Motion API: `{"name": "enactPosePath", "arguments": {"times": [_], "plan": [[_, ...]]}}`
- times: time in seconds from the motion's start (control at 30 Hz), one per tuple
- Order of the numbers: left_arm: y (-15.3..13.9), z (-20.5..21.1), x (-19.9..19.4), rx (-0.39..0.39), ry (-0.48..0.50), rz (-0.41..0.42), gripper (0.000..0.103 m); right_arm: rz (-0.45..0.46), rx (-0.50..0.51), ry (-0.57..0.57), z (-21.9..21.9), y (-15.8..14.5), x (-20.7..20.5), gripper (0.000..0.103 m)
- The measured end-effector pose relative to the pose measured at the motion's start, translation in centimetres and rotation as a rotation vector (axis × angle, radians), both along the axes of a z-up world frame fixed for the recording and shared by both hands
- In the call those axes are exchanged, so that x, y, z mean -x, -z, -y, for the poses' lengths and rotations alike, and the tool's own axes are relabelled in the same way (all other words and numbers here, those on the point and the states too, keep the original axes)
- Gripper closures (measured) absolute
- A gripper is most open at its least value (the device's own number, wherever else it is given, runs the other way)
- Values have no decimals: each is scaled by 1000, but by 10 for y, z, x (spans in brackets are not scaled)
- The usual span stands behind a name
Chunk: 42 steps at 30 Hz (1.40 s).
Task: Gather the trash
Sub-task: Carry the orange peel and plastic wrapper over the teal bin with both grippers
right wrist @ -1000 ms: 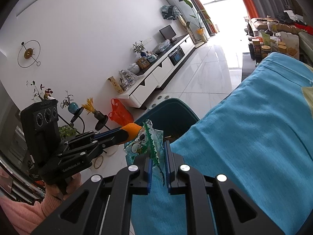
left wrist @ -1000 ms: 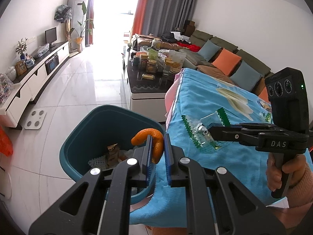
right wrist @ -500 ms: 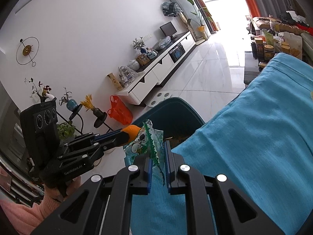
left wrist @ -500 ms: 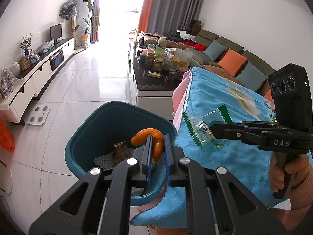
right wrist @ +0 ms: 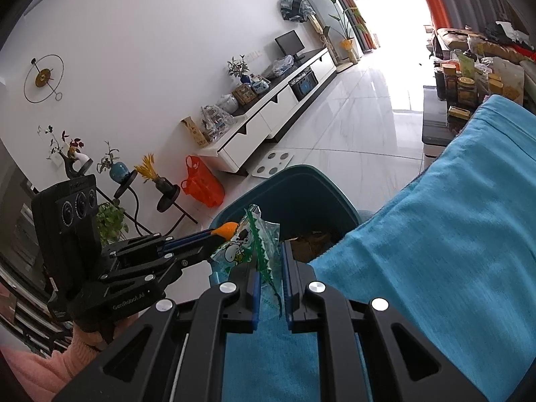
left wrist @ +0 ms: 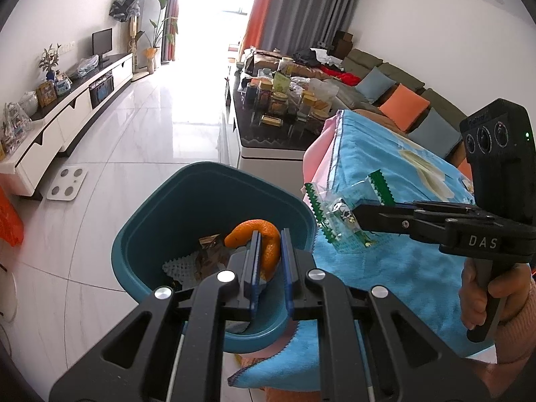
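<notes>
My left gripper (left wrist: 268,234) is shut on a curled orange peel (left wrist: 264,238) and holds it over the open teal trash bin (left wrist: 160,221), which has wrappers and a white mesh inside. My right gripper (right wrist: 269,248) is shut on a clear snack wrapper with green zigzag edges (right wrist: 244,248), held above the blue cloth's edge next to the bin (right wrist: 301,184). In the left wrist view the right gripper (left wrist: 355,216) holds that wrapper (left wrist: 335,214) just right of the bin rim. In the right wrist view the left gripper (right wrist: 214,232) shows with the peel (right wrist: 226,229).
A table covered with a blue cloth (left wrist: 385,181) stands right of the bin. Behind it is a dark coffee table with jars (left wrist: 281,107) and a sofa with cushions (left wrist: 402,100). A white TV cabinet (left wrist: 67,117), a floor scale (left wrist: 67,184) and an orange bag (right wrist: 202,184) lie left.
Both grippers have moved towards the bin with their loads. The peel now hangs over the bin's inside and the wrapper sits closer to its rim.
</notes>
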<state>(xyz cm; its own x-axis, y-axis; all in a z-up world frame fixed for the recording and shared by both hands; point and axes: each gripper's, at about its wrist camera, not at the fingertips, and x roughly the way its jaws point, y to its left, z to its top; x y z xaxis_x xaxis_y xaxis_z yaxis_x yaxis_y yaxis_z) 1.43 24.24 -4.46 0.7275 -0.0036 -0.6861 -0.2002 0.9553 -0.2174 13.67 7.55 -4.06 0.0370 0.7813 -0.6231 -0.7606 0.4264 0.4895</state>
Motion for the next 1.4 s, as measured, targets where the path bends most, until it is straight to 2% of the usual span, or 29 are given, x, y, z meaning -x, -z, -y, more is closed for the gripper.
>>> {"name": "enactPosePath", "arguments": {"times": [1.4], "plan": [[24, -7, -21, 11, -53, -58, 91, -1, 126, -6, -56, 19, -5, 90]]}}
